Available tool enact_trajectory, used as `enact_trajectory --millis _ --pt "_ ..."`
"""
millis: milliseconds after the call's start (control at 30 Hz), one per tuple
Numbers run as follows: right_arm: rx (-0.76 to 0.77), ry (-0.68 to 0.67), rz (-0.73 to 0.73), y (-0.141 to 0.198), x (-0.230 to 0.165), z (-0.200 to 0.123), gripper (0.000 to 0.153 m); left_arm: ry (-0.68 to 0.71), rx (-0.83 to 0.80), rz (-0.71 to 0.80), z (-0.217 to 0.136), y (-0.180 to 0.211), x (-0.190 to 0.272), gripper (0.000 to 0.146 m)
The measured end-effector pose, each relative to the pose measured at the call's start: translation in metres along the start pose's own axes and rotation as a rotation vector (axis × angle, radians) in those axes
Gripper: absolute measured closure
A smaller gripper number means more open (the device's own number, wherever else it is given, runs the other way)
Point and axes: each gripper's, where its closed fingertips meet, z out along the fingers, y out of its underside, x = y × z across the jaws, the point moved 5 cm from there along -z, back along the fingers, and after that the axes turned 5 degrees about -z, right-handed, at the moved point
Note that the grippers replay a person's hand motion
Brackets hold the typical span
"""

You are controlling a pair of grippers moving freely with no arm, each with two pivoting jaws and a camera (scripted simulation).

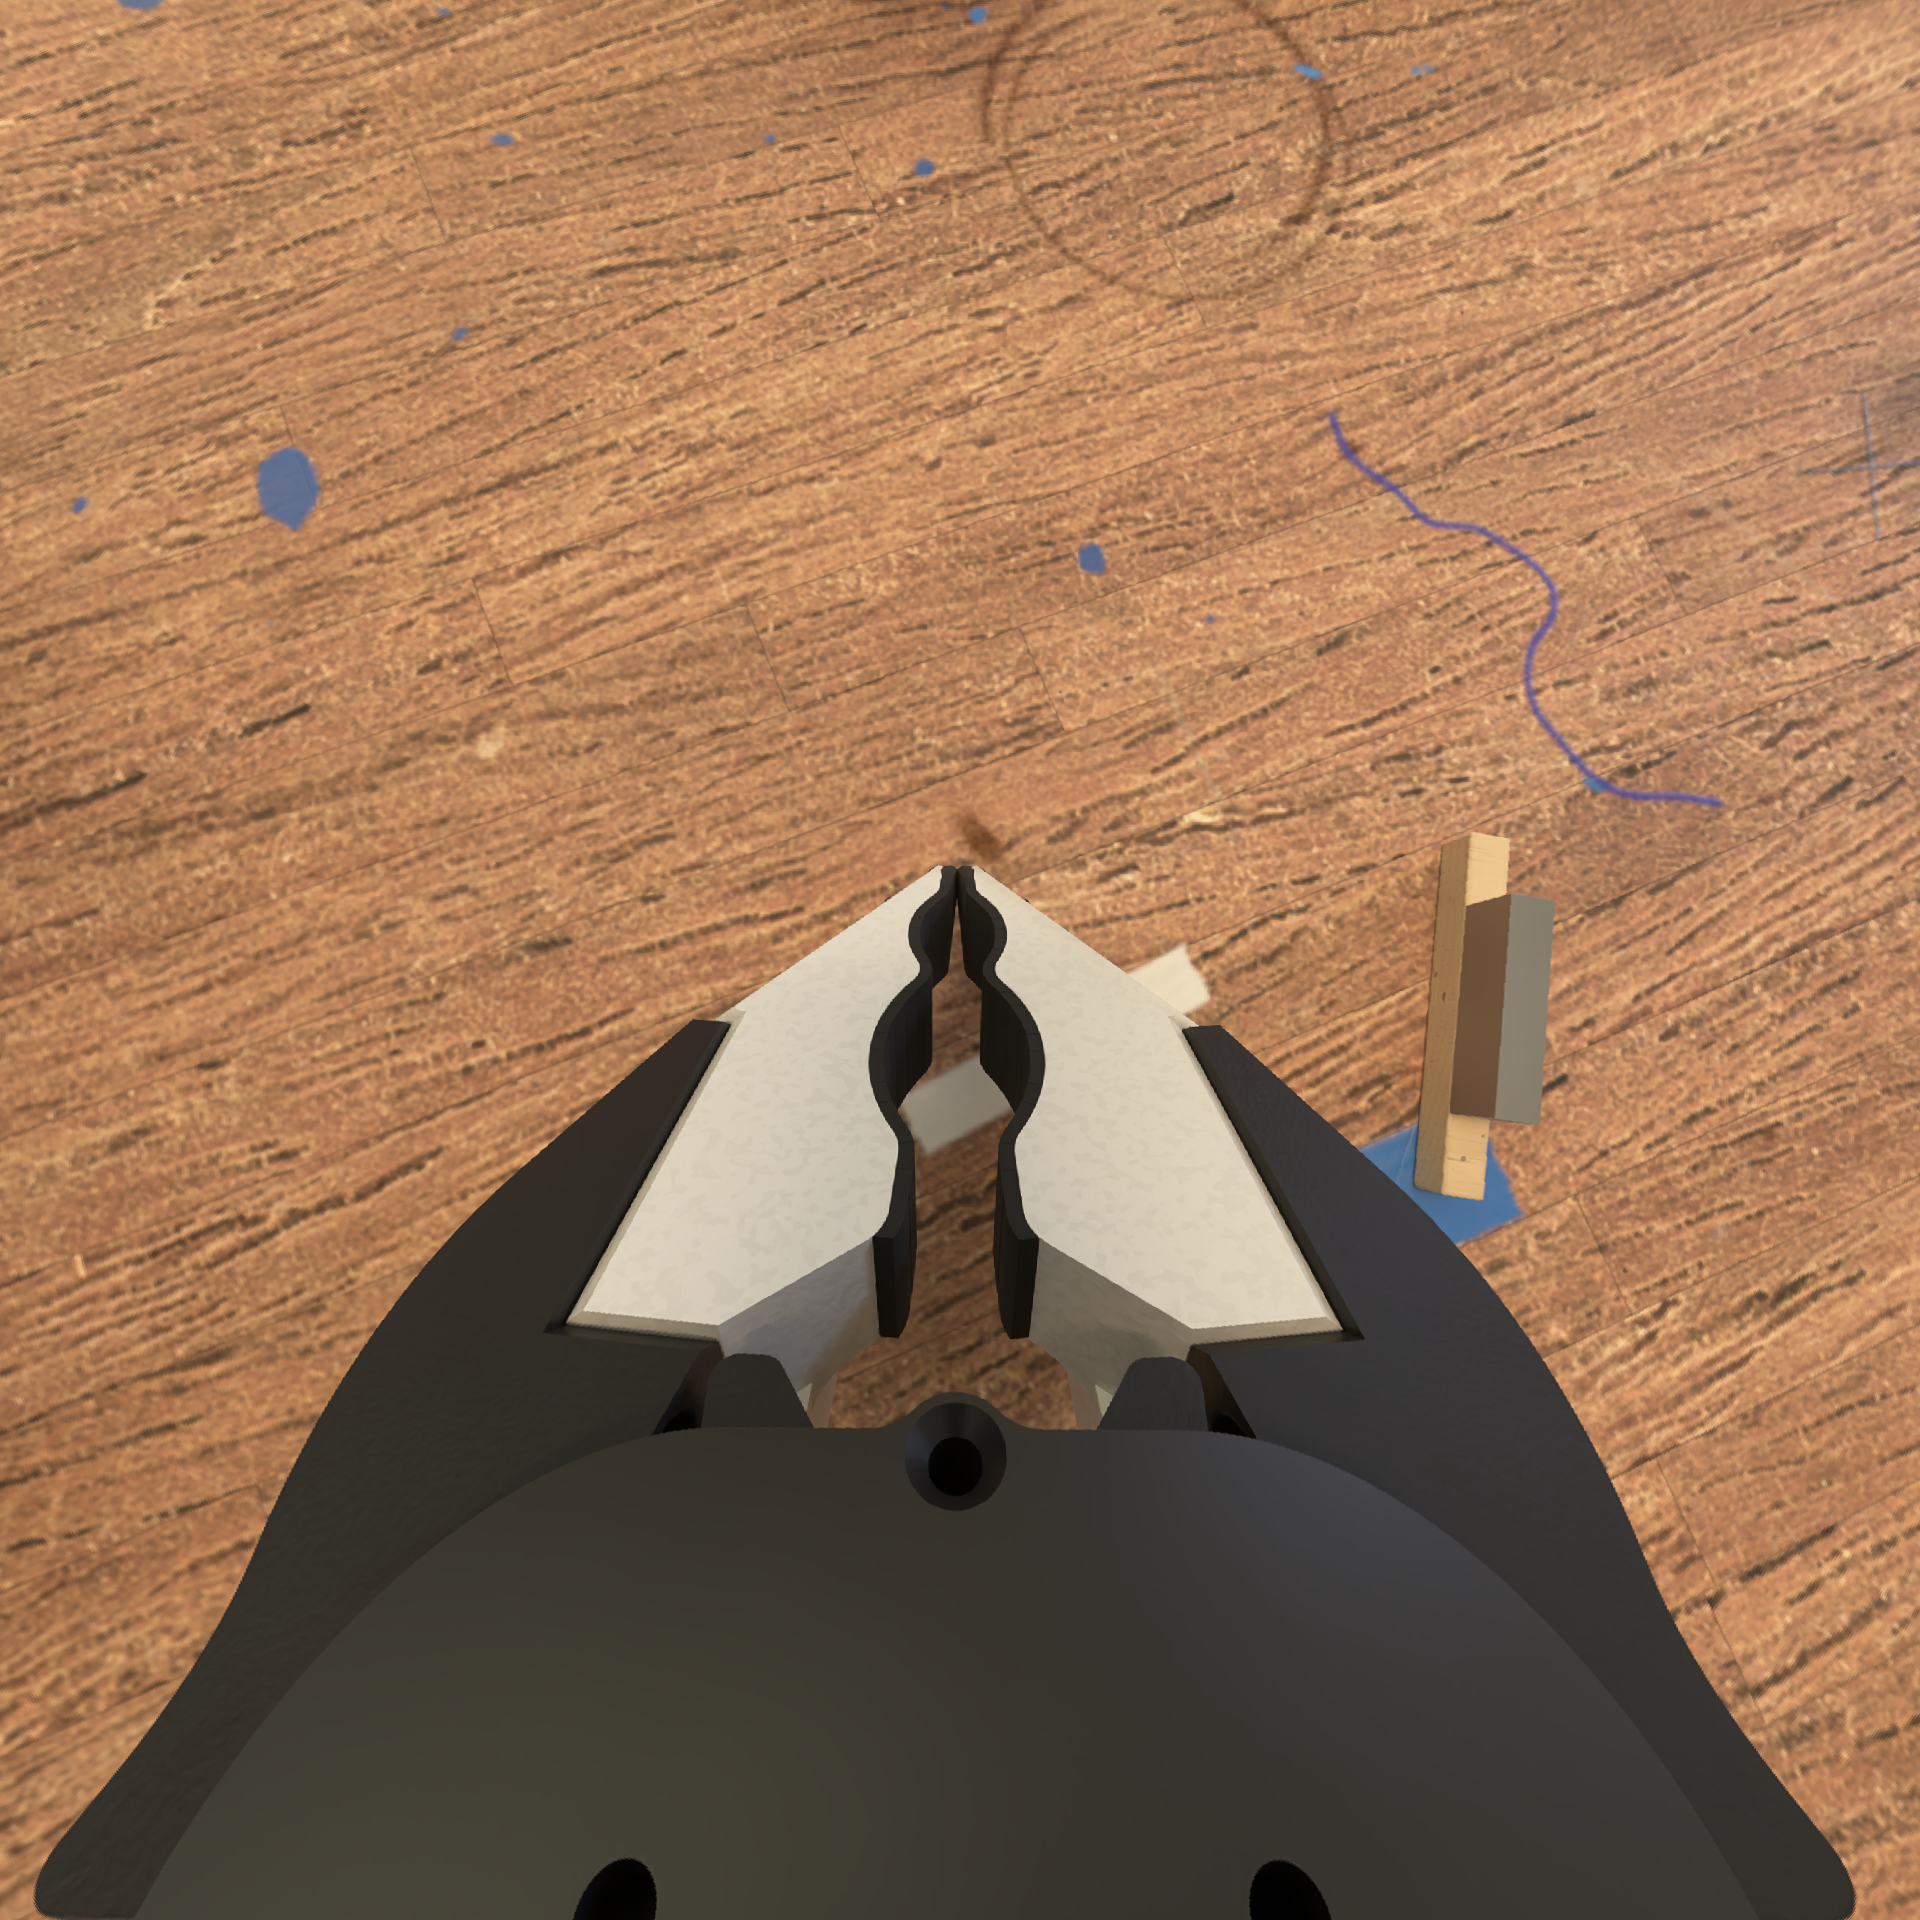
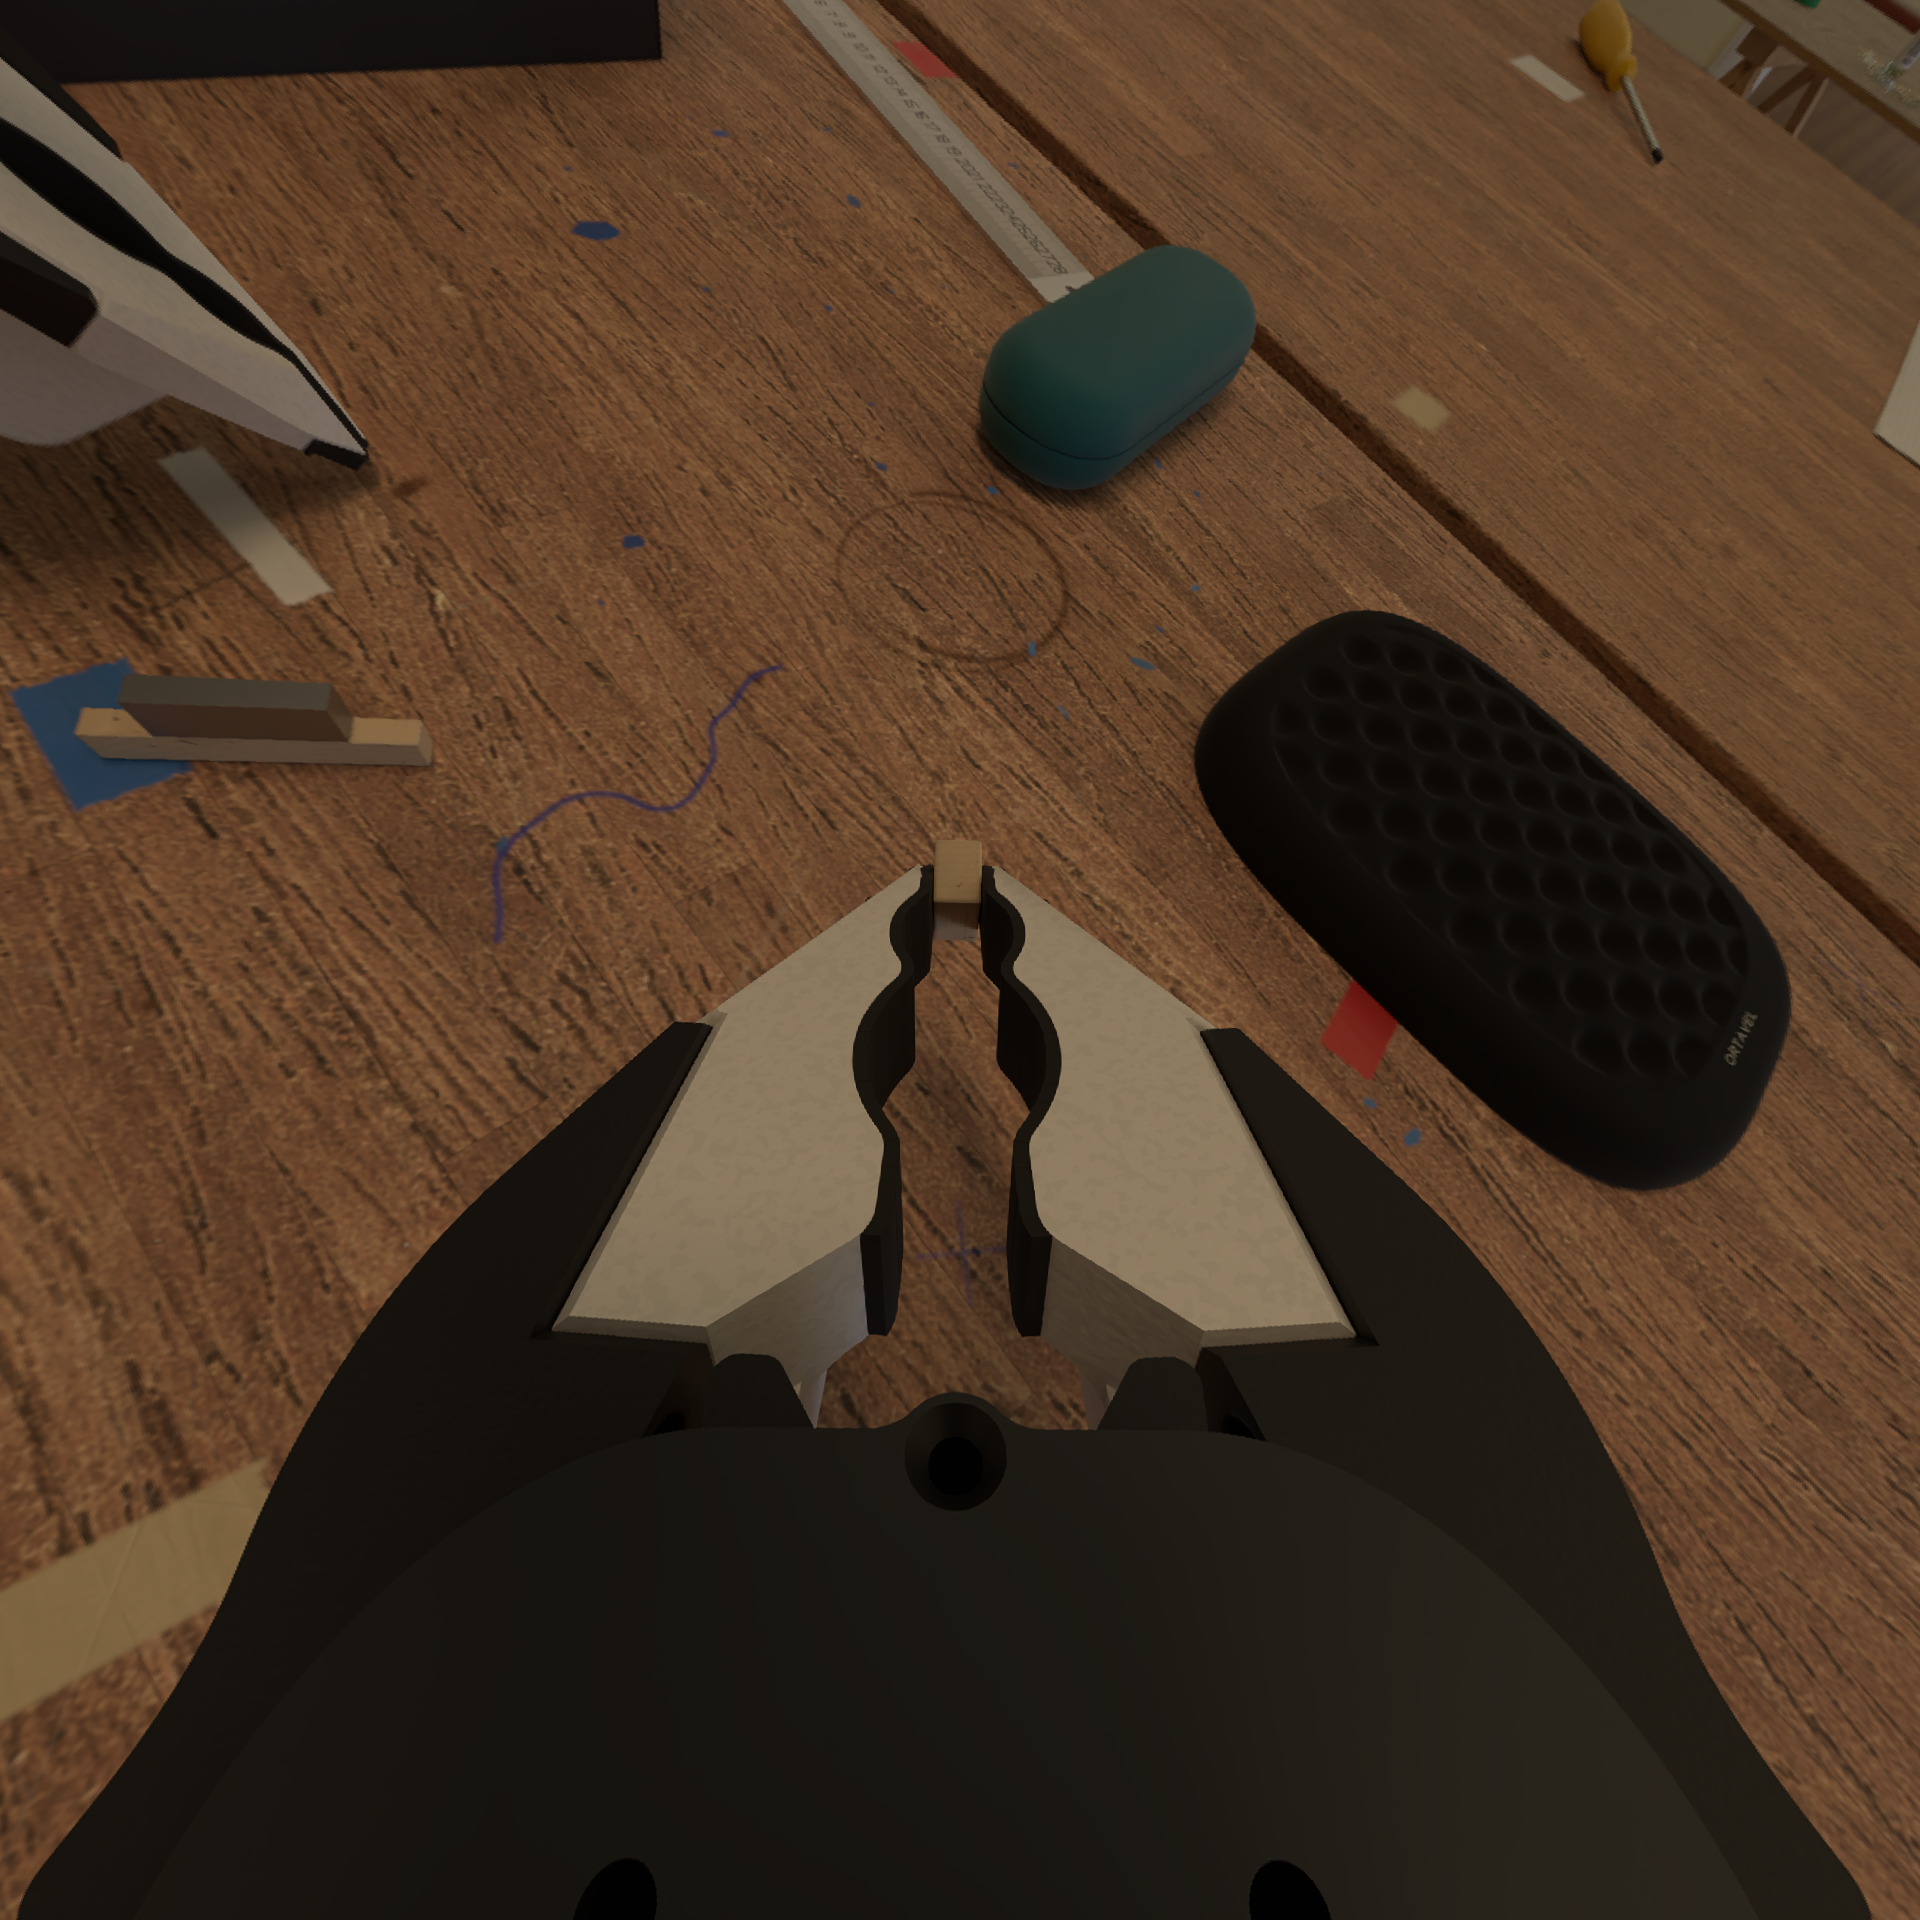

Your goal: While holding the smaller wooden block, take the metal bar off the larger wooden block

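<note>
- Metal bar (image 2: 237, 709) is still lying on top of the larger wooden block (image 2: 390, 740), at the far left of the right wrist view, over blue tape (image 2: 52, 717) – removal not done.
- Left gripper (image 1: 956, 875) is hovering empty, tips pressed together, bar (image 1: 1507, 1008) well off to its right.
- Right gripper (image 2: 957, 883) is pinching the smaller wooden block (image 2: 957, 878) at its tips – holding part is done.

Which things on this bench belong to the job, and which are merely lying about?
Job:
- smaller wooden block, held in the right tongs
- metal bar
- larger wooden block under the bar
- left tongs, shut and empty

Lying about:
- teal case
- black dimpled pad
- ruler
- screwdriver
</note>
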Motion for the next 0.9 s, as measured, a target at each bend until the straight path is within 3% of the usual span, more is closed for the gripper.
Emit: enact_trajectory --millis 200,300,367,500,667,900 --pt "0.029 -0.015 0.008 -0.004 -0.002 -0.002 0.145 -0.076 0.094 0.000 -0.019 -0.009 -0.004 0.137" --pt "0.041 -0.018 0.026 -0.004 0.002 -0.006 0.145 0.016 0.175 0.017 -0.048 -0.010 0.015 0.125" --pt "0.049 -0.013 0.028 -0.005 0.005 -0.009 0.145 0.129 0.151 0.082 -0.058 0.000 0.036 0.124" --pt "0.071 -0.016 0.035 -0.008 0.005 -0.012 0.145 0.208 0.029 0.122 -0.061 0.018 0.071 0.123" --pt "0.057 -0.015 0.011 -0.006 0.004 -0.013 0.145 0.210 -0.034 0.022 -0.048 0.012 0.099 0.126" --pt "0.083 -0.032 0.052 -0.006 0.009 -0.019 0.145 0.087 -0.186 0.097 -0.026 0.013 0.100 0.126"
